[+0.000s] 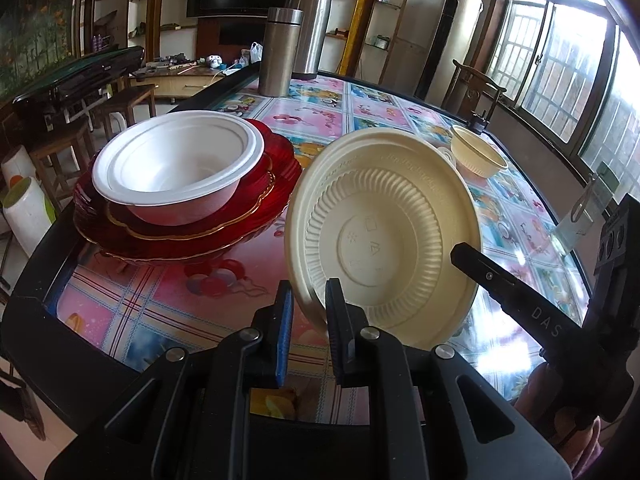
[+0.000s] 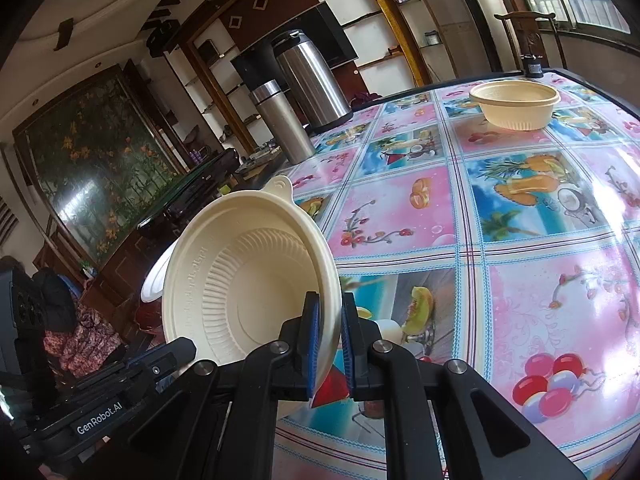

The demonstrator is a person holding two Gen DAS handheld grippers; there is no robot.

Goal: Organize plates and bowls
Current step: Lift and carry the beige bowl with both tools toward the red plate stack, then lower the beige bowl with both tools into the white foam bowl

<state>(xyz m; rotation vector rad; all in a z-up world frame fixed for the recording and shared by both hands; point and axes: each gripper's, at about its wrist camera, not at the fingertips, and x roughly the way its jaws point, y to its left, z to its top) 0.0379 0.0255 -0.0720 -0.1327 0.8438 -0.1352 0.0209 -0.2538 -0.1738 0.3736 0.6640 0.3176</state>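
**A:** Cream plastic, item one?

**B:** Cream bowl [image 1: 384,232], tipped on edge above the table [image 1: 160,300], near its front edge. Its ribbed underside faces the left camera and its hollow faces the right camera.

**A:** Held by?

**B:** Both tools. The left gripper [image 1: 310,296] is closed to a narrow gap on the lower rim, with one blue pad on either side of the wall. The right gripper [image 2: 331,304] is likewise pinched on the rim, one finger inside the bowl and one outside.

**A:** Item two?

**B:** Red plates [image 1: 192,236], a stack with scalloped gold edging, at the table's left end, just left of the cream bowl and not touching it.

**A:** Anything on them?

**B:** White bowl [image 1: 176,172], upright, sitting in the top plate. It shows a doubled rim; whether it is one bowl or two nested, I cannot tell.

**A:** Item three?

**B:** Far bowl [image 2: 514,104], also cream, upright, alone toward the window side of the table, well apart from the rest.

**A:** Sundries?

**B:** Steel flask [image 1: 280,52] and a larger steel pot [image 1: 310,28] behind it, both upright at the table's far edge.
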